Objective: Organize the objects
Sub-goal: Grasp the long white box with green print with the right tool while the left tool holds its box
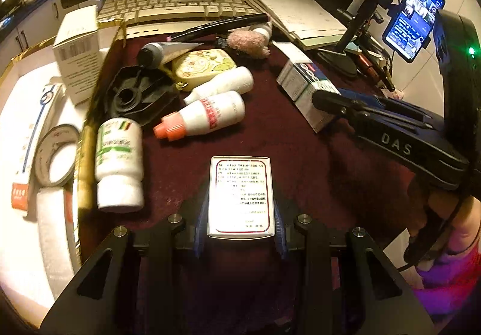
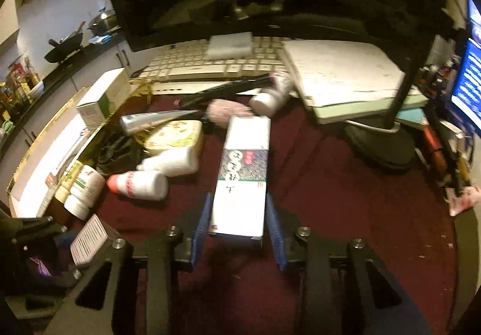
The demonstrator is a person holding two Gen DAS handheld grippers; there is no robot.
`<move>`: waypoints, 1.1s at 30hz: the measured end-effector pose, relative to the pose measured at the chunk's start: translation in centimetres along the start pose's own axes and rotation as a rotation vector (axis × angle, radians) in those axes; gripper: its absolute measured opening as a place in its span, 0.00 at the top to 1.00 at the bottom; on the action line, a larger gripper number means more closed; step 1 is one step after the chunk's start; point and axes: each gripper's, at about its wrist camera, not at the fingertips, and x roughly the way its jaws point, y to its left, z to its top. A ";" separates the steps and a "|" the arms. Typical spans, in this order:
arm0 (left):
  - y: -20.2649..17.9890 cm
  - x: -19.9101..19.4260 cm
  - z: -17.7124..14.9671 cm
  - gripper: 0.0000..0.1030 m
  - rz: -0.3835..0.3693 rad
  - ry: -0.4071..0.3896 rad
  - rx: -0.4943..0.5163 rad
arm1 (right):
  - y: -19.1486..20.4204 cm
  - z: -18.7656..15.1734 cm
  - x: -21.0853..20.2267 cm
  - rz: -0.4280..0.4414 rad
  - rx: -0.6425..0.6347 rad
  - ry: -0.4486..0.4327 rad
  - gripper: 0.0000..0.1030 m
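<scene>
My left gripper point(image 1: 240, 228) is shut on a small white box with red-framed print point(image 1: 240, 193), held just above the dark red mat point(image 1: 285, 136). In the right wrist view that small box point(image 2: 88, 240) shows at the lower left. My right gripper point(image 2: 239, 228) has its blue pads point(image 2: 201, 223) against both long sides of a long white carton with a blue-green patterned band point(image 2: 242, 166). From the left wrist view the same carton point(image 1: 300, 88) lies right of centre with the right gripper point(image 1: 324, 112) at its near end.
On the mat lie an orange-capped bottle point(image 1: 204, 117), two white bottles point(image 1: 120, 163), a yellow tin point(image 1: 204, 66), a black lid point(image 1: 138, 94) and a tube point(image 1: 162, 52). A gold-rimmed tray point(image 1: 18, 112) at left holds a tape roll point(image 1: 55, 154) and boxes. Keyboard point(image 1: 168, 7), notebook point(image 1: 300, 16) and phone point(image 1: 415, 16) stand behind.
</scene>
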 end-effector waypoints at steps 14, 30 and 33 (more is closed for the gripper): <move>-0.8 0.4 0.5 0.66 -0.026 0.006 0.012 | -1.4 0.2 1.3 0.055 0.053 0.045 0.66; -1.0 0.1 0.7 0.66 -0.050 -0.020 0.006 | -1.4 0.6 1.8 0.017 0.012 0.007 0.68; -1.1 0.1 0.8 0.66 -0.053 -0.021 0.007 | -1.6 0.7 1.3 0.019 0.020 -0.006 0.68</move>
